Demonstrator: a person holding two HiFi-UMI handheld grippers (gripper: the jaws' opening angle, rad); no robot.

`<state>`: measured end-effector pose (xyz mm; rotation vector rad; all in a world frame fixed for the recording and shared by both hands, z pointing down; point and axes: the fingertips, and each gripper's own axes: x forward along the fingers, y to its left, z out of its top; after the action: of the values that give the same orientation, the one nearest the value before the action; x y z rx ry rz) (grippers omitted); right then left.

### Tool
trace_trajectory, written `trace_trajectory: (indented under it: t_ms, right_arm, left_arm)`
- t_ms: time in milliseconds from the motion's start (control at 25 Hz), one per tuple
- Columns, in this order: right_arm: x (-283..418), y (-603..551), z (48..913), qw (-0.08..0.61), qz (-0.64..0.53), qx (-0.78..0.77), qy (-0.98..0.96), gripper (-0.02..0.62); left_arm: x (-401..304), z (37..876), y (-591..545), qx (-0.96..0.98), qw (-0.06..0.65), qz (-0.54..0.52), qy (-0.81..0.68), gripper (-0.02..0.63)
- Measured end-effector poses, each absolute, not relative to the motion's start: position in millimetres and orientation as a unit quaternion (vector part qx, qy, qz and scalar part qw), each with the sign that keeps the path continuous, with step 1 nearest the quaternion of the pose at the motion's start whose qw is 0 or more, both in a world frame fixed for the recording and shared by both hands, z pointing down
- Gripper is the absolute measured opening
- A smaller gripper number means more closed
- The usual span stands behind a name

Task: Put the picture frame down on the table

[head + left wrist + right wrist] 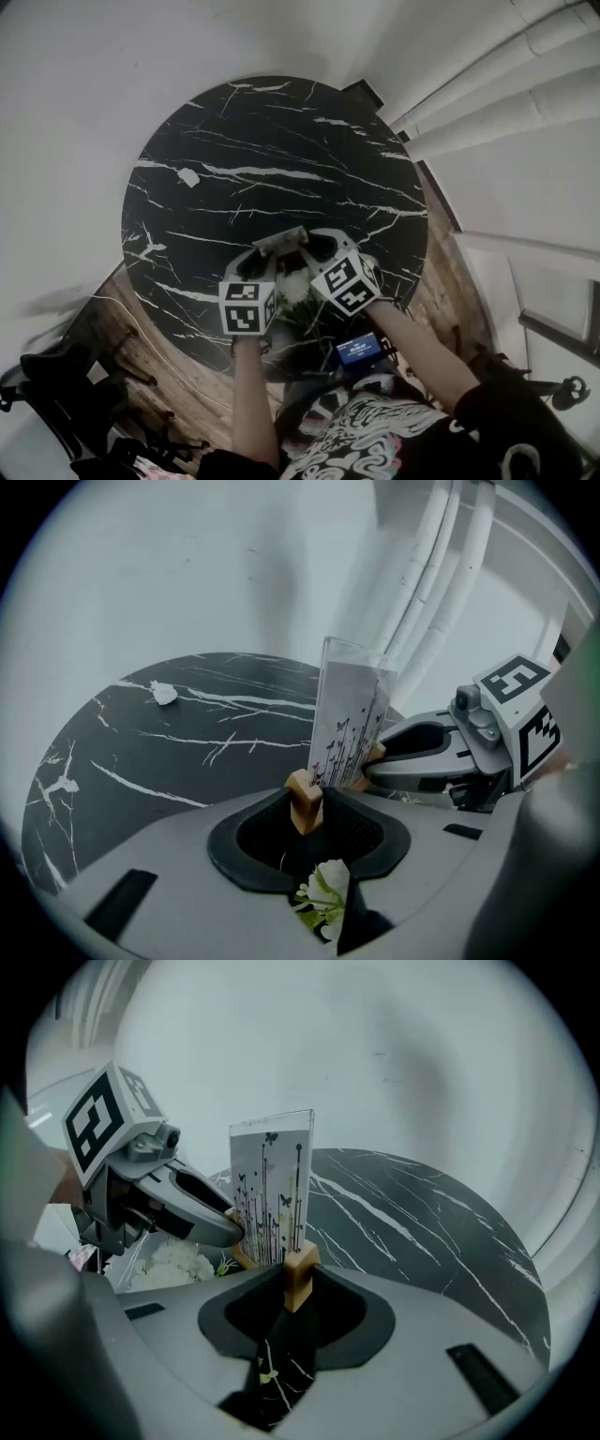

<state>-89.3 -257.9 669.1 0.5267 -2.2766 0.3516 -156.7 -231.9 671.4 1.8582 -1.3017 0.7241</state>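
Observation:
The picture frame is a clear upright panel printed with thin plants and butterflies, standing on two small wooden feet. It hangs over the near part of the round black marble table; I cannot tell whether it touches. My left gripper is shut on one wooden foot, with the frame rising just beyond. Across from it, my right gripper is shut on the other foot below the frame. Each gripper shows in the other's view: the right gripper and the left gripper.
White flowers sit just below the grippers at the table's near edge, the same flowers showing under the left gripper. A small white scrap lies on the far left of the table. White steps rise at right; a black chair stands lower left.

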Motion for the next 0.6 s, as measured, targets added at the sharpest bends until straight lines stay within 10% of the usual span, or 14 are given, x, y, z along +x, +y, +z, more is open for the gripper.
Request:
trace_trajectory:
  t_ms: [600]
  right_arm:
    - [-87.5,-252.3,673.5,0.390,0.177,0.195,-0.882,0.095]
  left_arm:
    - [-153.8,674.6,-229.3,0.731,0.356,0.296,-0.501,0.118]
